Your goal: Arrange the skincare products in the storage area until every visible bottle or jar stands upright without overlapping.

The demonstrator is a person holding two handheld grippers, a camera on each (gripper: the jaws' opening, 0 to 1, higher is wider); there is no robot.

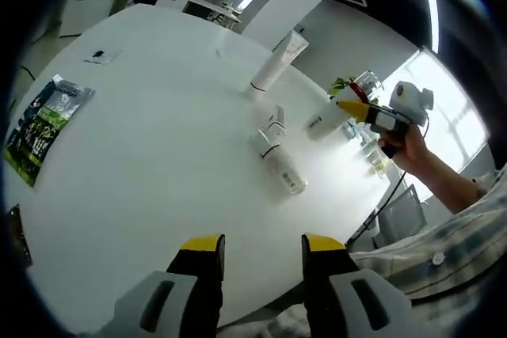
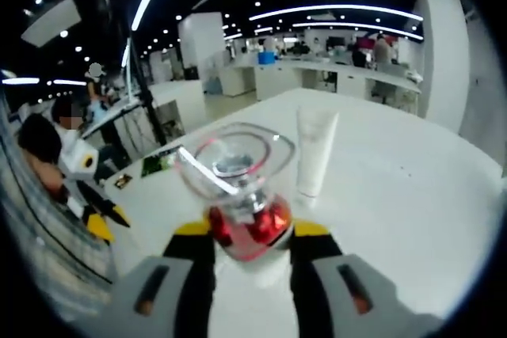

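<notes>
Right gripper view shows your right hand-held gripper (image 2: 252, 237) clamped on a clear jar (image 2: 242, 187), lifted off the bench (image 2: 396, 187). Beyond it one tube (image 2: 314, 152) stands upright. Your left hand-held gripper (image 1: 261, 252) hovers parted and empty; ahead, two bottles (image 1: 279, 156) lie flat, unfinished.

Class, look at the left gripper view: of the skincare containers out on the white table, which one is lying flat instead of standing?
The small white bottle nearest the left claw lies flat on its side. The tall white tube farther back stands on its cap.
</notes>
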